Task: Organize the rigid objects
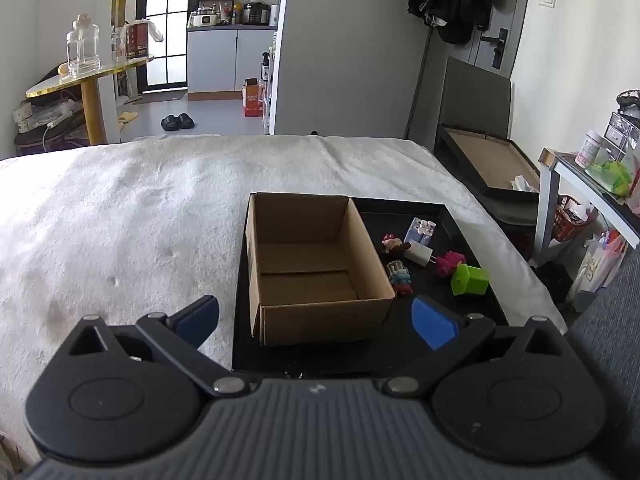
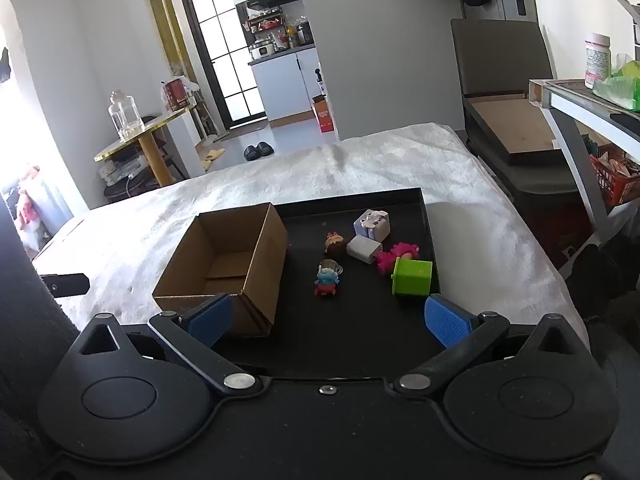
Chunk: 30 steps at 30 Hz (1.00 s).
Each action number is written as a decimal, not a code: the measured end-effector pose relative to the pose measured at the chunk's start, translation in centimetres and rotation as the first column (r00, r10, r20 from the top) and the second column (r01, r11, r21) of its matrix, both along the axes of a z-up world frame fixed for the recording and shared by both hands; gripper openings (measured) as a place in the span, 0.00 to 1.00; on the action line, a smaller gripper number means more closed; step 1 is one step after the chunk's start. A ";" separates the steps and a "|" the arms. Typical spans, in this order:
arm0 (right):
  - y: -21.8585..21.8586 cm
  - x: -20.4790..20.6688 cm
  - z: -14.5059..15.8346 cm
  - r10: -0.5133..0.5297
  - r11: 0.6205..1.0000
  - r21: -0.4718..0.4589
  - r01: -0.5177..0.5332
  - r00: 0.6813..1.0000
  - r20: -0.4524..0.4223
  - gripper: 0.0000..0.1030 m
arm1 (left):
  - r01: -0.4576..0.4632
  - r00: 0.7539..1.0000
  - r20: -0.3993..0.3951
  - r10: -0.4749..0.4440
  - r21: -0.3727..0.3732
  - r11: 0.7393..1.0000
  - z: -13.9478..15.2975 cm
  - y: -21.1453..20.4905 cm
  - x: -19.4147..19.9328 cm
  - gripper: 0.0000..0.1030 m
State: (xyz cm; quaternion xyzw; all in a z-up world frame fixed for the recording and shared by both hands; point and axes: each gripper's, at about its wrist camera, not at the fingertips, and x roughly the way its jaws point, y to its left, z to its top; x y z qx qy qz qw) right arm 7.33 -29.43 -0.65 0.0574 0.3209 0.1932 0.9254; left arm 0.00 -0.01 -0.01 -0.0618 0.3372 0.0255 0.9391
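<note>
I see a big bed with a fluffy white blanket [image 1: 140, 208]. On it lies a flat black tray [image 2: 416, 200]. My landmark is the open brown cardboard box [image 1: 316, 264], which sits on the left part of the tray. The box looks empty inside, so I think the tidying has not started yet.

All the little things lie on the tray, to the right of the box. The green plastic cube toy [image 2: 413, 278] is far from the box, near the tray's right rim. The pale blocky toy with ears [image 2: 372, 224] is further back. The small white charger plug [image 2: 364, 249] lies between them, touching the pink doll [image 2: 394, 258]. The brown-headed figure [image 2: 334, 243] and the blue and red figure [image 2: 327, 280] are nearest the box.

My left gripper [image 1: 316, 318] and right gripper [image 2: 328, 316] both have fingers wide apart, holding nothing. Six things are left to put in.
</note>
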 end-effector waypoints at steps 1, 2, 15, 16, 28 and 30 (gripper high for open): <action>0.0 0.0 0.0 0.000 1.000 0.000 0.000 1.000 0.000 1.00 | 0.000 1.000 0.001 0.000 0.002 1.000 0.0 0.0 0.0 0.99; 0.0 0.0 0.0 0.000 1.000 0.001 0.000 1.000 -0.001 1.00 | -0.001 1.000 0.001 0.000 0.004 1.000 0.0 0.0 0.0 0.99; -0.6 0.2 0.0 0.011 1.000 0.008 -0.011 1.000 -0.006 1.00 | 0.000 1.000 0.001 0.000 0.000 1.000 0.0 0.2 0.1 0.99; -0.8 0.2 0.0 0.011 1.000 0.008 -0.011 1.000 -0.006 1.00 | -0.001 1.000 0.002 0.001 -0.001 1.000 0.1 0.3 0.1 0.99; -0.1 0.0 0.4 0.009 1.000 0.005 -0.009 1.000 -0.004 1.00 | 0.004 1.000 0.003 -0.004 -0.010 1.000 0.1 -0.2 0.3 0.99; -0.1 0.0 0.4 0.012 1.000 0.007 -0.012 1.000 -0.004 1.00 | 0.009 1.000 0.003 -0.009 -0.008 1.000 0.1 -0.4 0.4 0.99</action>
